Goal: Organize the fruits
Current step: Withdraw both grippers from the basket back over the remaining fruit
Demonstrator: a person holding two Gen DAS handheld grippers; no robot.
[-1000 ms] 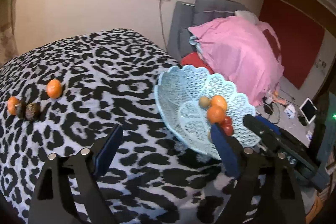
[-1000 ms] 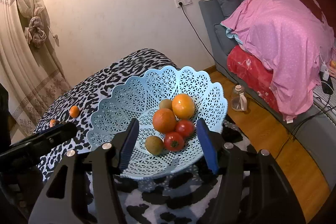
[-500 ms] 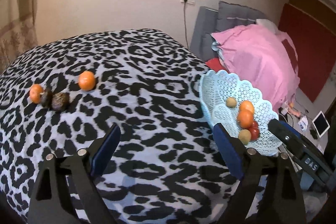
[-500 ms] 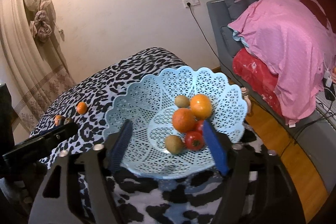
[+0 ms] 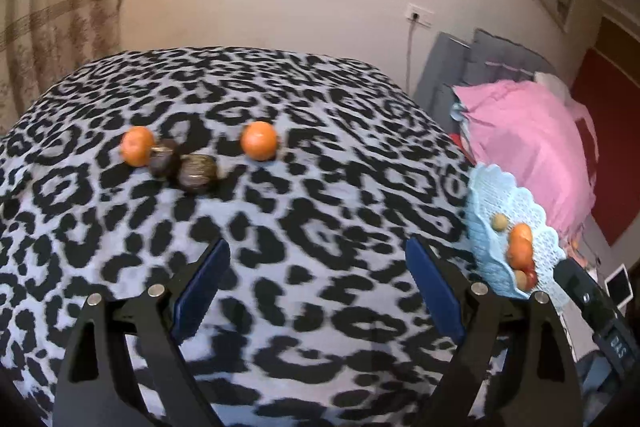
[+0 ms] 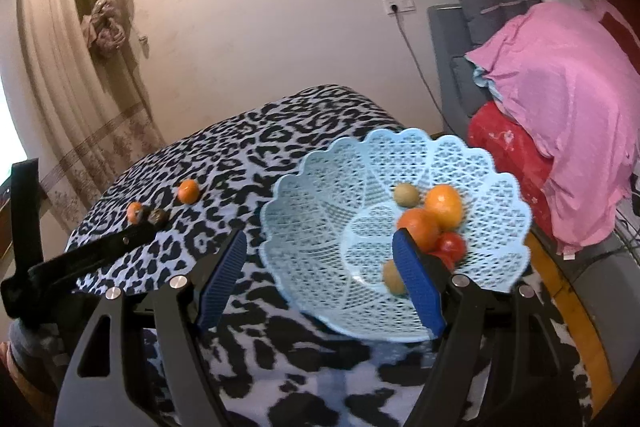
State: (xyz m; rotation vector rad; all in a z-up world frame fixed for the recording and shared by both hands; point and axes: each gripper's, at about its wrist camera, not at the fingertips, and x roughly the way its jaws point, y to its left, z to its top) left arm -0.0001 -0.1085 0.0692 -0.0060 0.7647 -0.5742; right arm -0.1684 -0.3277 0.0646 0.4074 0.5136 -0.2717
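Surface: a worktop [image 5: 304, 227] draped in a black-and-white leopard-print cloth [image 6: 256, 155], rounded at its far edge.
Ahead of the left claw [image 5: 318, 291], far left: an orange [image 5: 137, 146] touching a dark round fruit [image 5: 164, 158], which touches a second dark fruit [image 5: 197, 174].
Ahead of it, just right of those: a lone orange [image 5: 259, 140], apart from the trio.
Right of the left claw, directly ahead of the right claw [image 6: 320, 277]: a pale blue lattice basket [image 6: 320, 187] with scalloped rim, standing on the cloth near the worktop's edge.
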